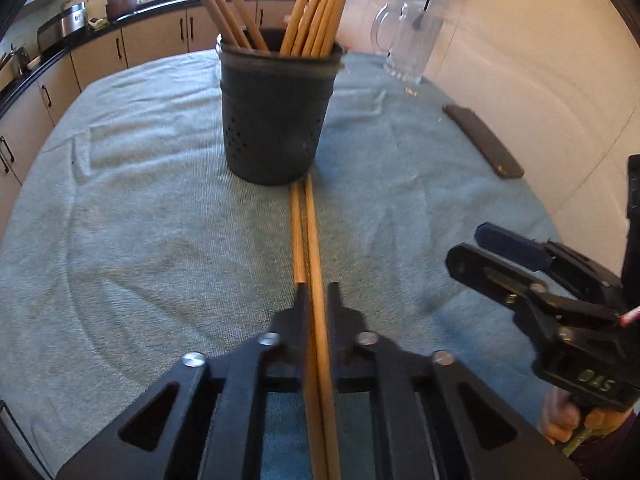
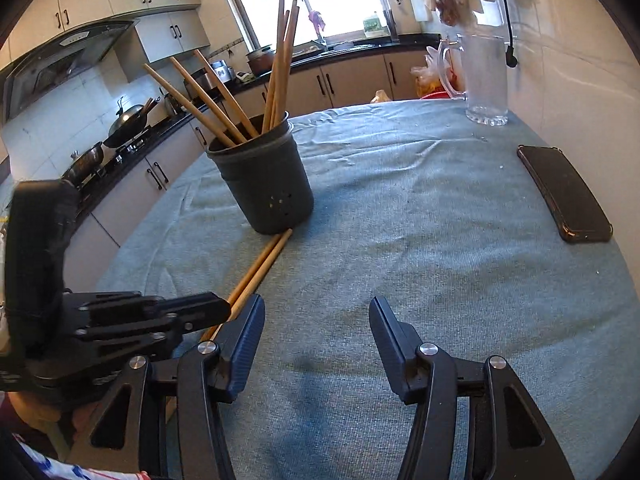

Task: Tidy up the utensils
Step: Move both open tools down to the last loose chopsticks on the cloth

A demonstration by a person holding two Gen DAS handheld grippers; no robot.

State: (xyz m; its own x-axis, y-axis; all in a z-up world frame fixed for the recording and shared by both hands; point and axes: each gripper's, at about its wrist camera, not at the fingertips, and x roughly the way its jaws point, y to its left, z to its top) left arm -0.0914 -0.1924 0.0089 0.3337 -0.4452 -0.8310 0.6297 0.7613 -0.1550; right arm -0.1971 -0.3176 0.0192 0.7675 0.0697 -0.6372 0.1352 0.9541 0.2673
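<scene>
Two chopsticks (image 1: 308,240) pinched lengthwise in the left tongs (image 1: 316,292) (right tongs (image 2: 316,320) spread, just beside).

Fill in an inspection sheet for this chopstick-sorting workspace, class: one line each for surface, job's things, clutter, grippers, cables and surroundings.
Surface: table under a wrinkled blue-grey cloth.
Job's things: dark perforated holder upright, already holding several chopsticks; two loose chopsticks lie side by side on the cloth, far tips at the holder's base.
Clutter: black phone flat near the wall; clear glass pitcher at the far edge.
Grippers: left gripper shut on the loose chopsticks; right gripper open, holding nothing, over the cloth.
Cables: black cable hanging down the wall beside the pitcher.
Surroundings: kitchen cabinets, window, stove with a wok.
</scene>
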